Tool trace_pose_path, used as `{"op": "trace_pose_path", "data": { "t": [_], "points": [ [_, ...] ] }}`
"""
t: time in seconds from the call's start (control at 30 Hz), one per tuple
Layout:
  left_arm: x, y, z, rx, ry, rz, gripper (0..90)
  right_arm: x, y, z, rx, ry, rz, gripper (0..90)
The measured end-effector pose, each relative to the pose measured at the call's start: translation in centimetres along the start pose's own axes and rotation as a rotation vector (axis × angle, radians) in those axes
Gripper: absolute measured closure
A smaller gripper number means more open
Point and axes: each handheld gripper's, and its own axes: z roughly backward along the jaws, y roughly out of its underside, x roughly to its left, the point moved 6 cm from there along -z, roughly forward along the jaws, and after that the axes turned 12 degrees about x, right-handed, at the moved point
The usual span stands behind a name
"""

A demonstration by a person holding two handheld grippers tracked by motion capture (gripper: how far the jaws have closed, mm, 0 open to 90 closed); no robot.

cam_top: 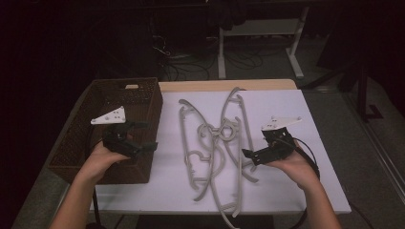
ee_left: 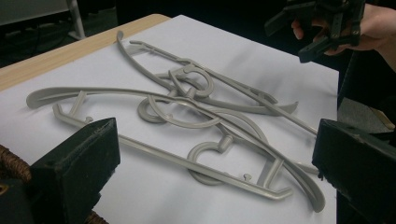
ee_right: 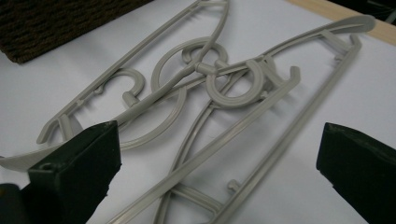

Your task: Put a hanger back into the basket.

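Four grey hangers [cam_top: 217, 143], as far as the tangle shows, lie beside one basket [cam_top: 125, 102]. Left gripper [cam_top: 142, 136] and right gripper [cam_top: 249, 153] both gape wide, empty.

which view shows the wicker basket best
The high view: the whole brown wicker basket sits at the table's left, open top and weave visible. The left gripper view catches just a bit of woven rim at its bottom left; the right gripper view shows a dark woven wall top left.
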Motion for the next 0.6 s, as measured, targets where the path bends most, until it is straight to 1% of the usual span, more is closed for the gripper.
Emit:
{"op": "trace_pose_path", "data": {
  "t": [0.2,0.27,0.33,0.37,0.47,0.6],
  "points": [
    [-0.3,-0.2,0.2,-0.007,0.001,-0.005,0.8,1.3,-0.9,-1.7,0.038,-0.02,0.028,0.0],
    [-0.3,-0.3,0.2,-0.01,0.002,-0.006,0.8,1.6,-1.3,-2.3,0.042,-0.024,0.038,2.9],
    [-0.4,-0.3,0.2,-0.011,0.005,-0.007,0.9,1.9,-1.8,-2.8,0.039,-0.034,0.036,3.8],
    [-0.4,-0.3,0.1,-0.011,0.006,-0.008,0.9,2.0,-2.1,-3.2,0.043,-0.039,0.041,4.4],
    [-0.4,-0.3,0.1,-0.007,0.007,-0.01,0.8,2.5,-2.9,-4.2,0.055,-0.06,0.035,7.2],
    [-0.4,-0.3,0.1,-0.007,0.007,-0.01,0.9,3.2,-3.7,-5.5,0.079,-0.082,0.046,11.5]
  ]
}}
